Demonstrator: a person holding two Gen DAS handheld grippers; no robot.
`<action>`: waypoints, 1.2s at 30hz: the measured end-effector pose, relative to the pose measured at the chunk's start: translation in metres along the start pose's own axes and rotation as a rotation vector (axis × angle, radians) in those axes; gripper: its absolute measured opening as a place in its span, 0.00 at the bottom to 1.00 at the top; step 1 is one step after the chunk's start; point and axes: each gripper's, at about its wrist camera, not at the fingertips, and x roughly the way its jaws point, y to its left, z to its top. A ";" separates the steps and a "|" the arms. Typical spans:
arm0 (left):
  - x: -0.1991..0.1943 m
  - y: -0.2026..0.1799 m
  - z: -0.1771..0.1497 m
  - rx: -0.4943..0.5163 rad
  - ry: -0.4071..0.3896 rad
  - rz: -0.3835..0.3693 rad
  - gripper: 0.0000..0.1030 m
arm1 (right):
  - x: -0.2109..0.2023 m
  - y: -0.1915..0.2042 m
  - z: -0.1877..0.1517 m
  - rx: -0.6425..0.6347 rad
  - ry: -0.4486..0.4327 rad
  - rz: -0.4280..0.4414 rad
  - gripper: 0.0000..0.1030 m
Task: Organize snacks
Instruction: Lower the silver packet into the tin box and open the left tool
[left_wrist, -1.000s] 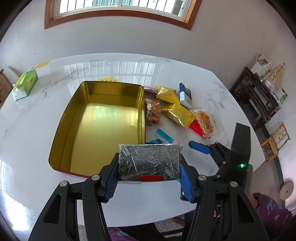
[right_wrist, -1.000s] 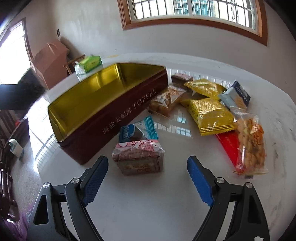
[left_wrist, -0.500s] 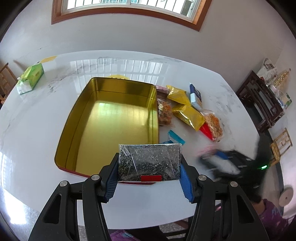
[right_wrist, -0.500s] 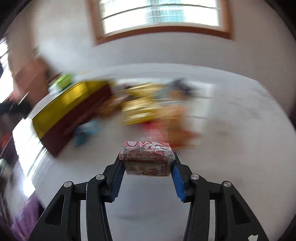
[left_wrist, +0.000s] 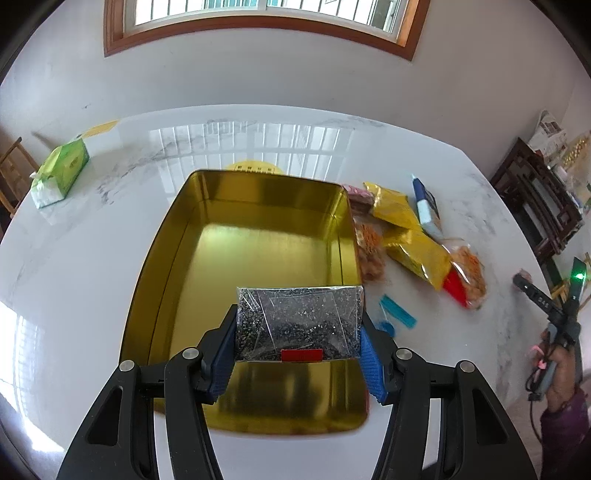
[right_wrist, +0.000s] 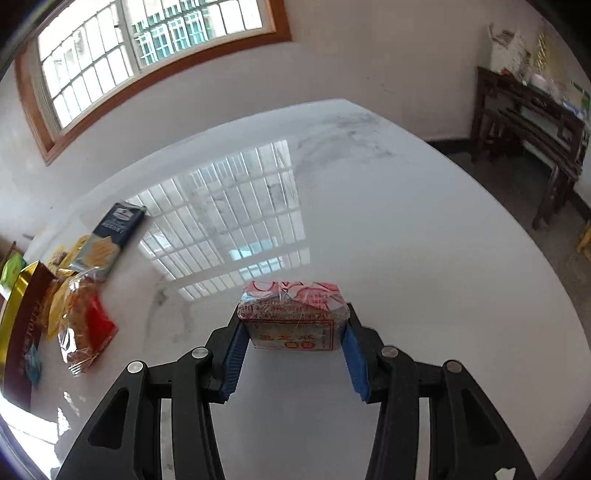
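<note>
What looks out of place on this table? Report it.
Nothing spilled or damaged. The loose snacks lie in an overlapping jumble beside the empty gold tin, and a green tissue pack sits apart at the far corner of the table.

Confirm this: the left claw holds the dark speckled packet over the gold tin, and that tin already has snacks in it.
Not quite. The left wrist view shows the gold tin empty. The left claw does hold the dark speckled packet over it.
</note>
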 end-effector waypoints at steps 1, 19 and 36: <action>0.004 0.001 0.004 0.004 -0.002 0.011 0.57 | -0.001 -0.002 0.000 -0.005 0.002 0.001 0.43; 0.059 0.014 0.044 0.039 -0.001 0.103 0.57 | 0.018 -0.001 0.022 0.068 -0.007 -0.031 0.44; 0.074 0.027 0.046 -0.002 0.022 0.141 0.58 | 0.019 0.003 0.023 0.050 -0.002 -0.054 0.44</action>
